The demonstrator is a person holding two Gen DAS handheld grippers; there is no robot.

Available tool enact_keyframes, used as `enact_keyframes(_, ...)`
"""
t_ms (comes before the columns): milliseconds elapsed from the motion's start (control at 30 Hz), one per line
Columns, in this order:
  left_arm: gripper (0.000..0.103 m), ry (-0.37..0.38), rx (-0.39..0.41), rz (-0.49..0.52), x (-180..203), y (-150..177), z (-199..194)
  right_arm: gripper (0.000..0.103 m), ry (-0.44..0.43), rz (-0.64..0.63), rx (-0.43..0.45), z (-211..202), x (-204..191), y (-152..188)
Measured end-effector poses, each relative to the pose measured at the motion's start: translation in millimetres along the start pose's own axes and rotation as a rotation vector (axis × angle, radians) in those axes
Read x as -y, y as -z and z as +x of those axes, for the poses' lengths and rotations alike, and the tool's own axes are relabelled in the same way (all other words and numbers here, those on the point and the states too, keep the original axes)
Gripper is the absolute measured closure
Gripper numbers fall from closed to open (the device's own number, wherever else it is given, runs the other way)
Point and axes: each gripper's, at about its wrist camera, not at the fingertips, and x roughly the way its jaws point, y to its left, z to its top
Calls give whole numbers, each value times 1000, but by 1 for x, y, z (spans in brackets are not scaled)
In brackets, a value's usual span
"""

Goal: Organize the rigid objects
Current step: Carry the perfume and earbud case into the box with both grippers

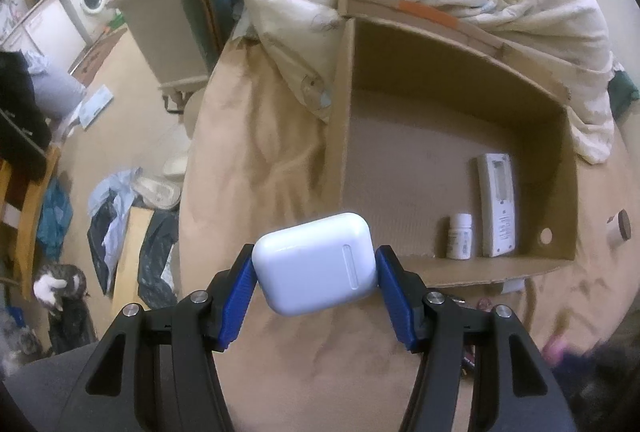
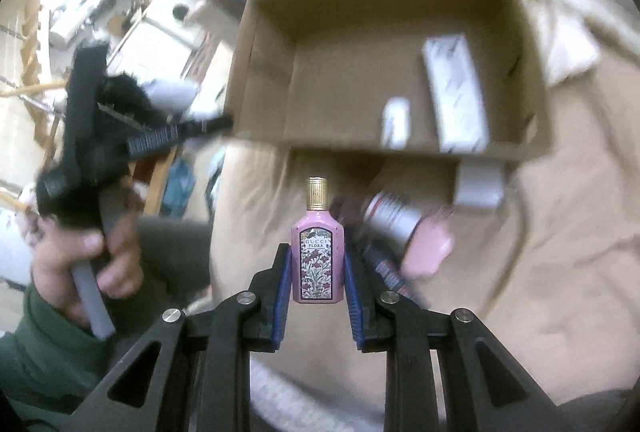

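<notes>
Earbud case [image 1: 316,263] clamped between jaws; blurred cardboard box [image 2: 260,72] behind perfume bottle [image 2: 318,252]

Most of the right wrist view is smeared by motion blur: the open brown cardboard box [image 2: 400,44] has soft edges, and the long white remote control [image 2: 456,92] and small white pill bottle [image 2: 395,122] inside it show no readable detail. Just below the box, a silver-and-pink cylindrical can [image 2: 404,228] is blurred and partly hidden behind the pink floral perfume bottle [image 2: 318,256].
</notes>
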Motion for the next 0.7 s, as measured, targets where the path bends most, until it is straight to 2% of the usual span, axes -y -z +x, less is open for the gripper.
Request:
enact_keyframes(167,47,30,52,32,12,-5,-14,76,13,1,107,-31,10,-34)
enact_keyframes(400,47,53,58,94,36,-29,-20,76,62,2,187,-31,28,-86)
enact_keyframes(533,47,40,65,133,55,-42,-13,76,106,18,255,-23,44,-88)
enact_keyframes(700,47,45,75,168,74,-49,6,76,113,42,225,-5,59,-88)
